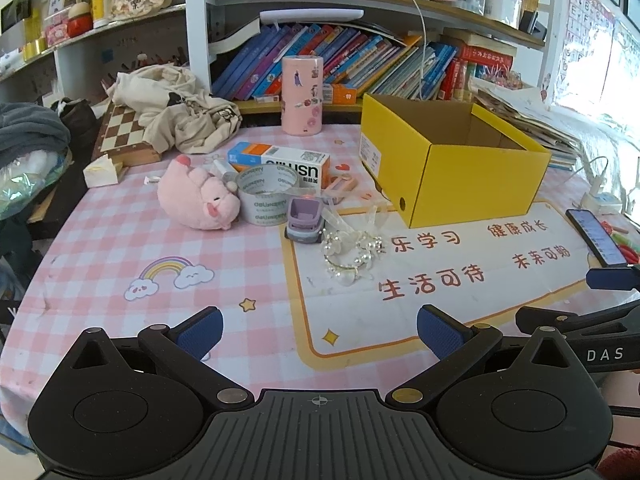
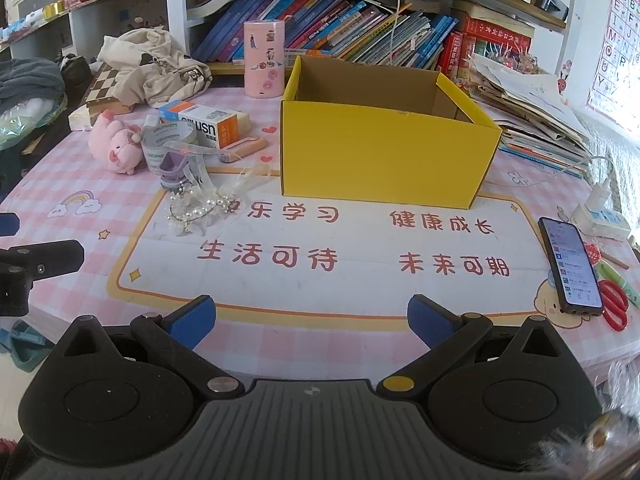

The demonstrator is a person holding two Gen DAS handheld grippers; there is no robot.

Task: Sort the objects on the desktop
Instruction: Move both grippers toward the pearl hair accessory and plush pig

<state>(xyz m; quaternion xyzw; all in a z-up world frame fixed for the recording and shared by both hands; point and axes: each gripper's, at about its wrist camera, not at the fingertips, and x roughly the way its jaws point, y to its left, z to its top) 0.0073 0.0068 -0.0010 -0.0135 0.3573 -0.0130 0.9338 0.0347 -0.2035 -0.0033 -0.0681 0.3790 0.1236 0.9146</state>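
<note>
Pink plush pig (image 1: 198,196) lies far left of the yellow box (image 1: 448,160), then tape roll (image 1: 267,196), toy truck (image 1: 303,218) and pearl headband (image 1: 352,256), nearest it. Left gripper (image 1: 320,332) and right gripper (image 2: 311,320) hover with jaws apart, empty. The headband's loose ribbon could snag the truck during a grab.

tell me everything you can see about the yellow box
The yellow box is an open-topped, lidless cardboard carton, bright yellow outside and plain brown inside. It looks empty as far as its interior shows. It stands upright on the pink checked desk mat, partly over the white printed panel. One side bears a white label, and a small round hole sits low on an end wall. Nothing appears to touch it; the toys lie apart on one side.
</note>
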